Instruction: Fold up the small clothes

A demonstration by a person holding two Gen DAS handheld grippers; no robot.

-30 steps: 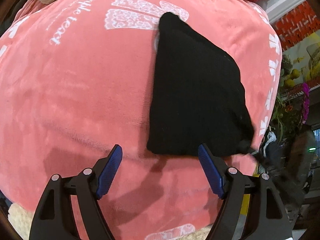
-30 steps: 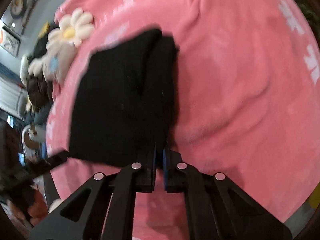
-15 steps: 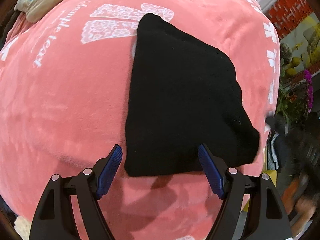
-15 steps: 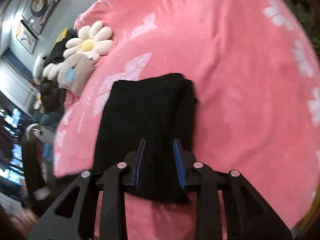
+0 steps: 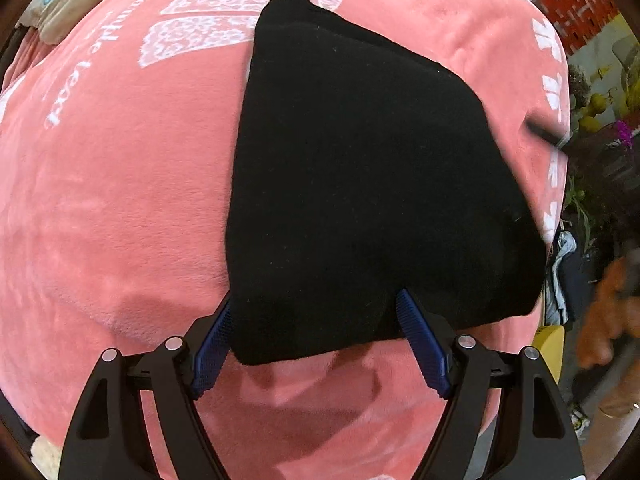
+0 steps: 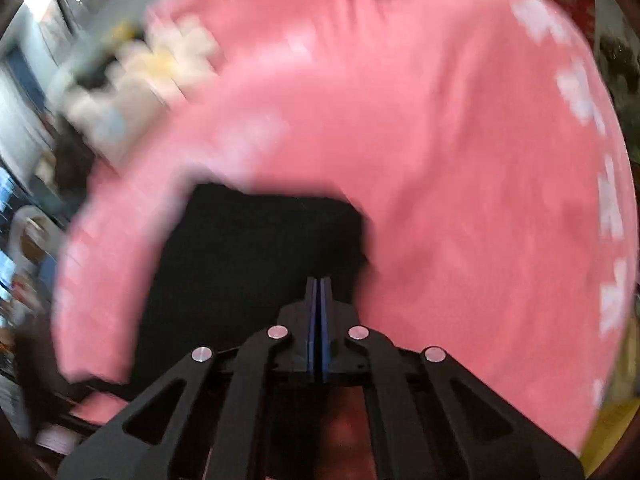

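A black folded garment (image 5: 360, 184) lies on a pink fleece blanket (image 5: 120, 184). My left gripper (image 5: 316, 324) is open, and the garment's near edge lies between its blue pads (image 5: 420, 340). In the blurred right wrist view the garment (image 6: 248, 264) lies low in the middle. My right gripper (image 6: 319, 292) is shut, its pads pressed together above the garment; nothing shows between them.
White lettering and lace-pattern prints (image 5: 208, 28) mark the blanket. Plush flower toys lie at its far left edge (image 5: 76, 4), blurred in the right wrist view (image 6: 160, 64). Plants and room clutter (image 5: 600, 128) stand beyond the blanket's right edge.
My left gripper moved forward until the garment's near edge lies between its pads. My right gripper let go of the garment, opened slightly, then shut and is pulling back fast.
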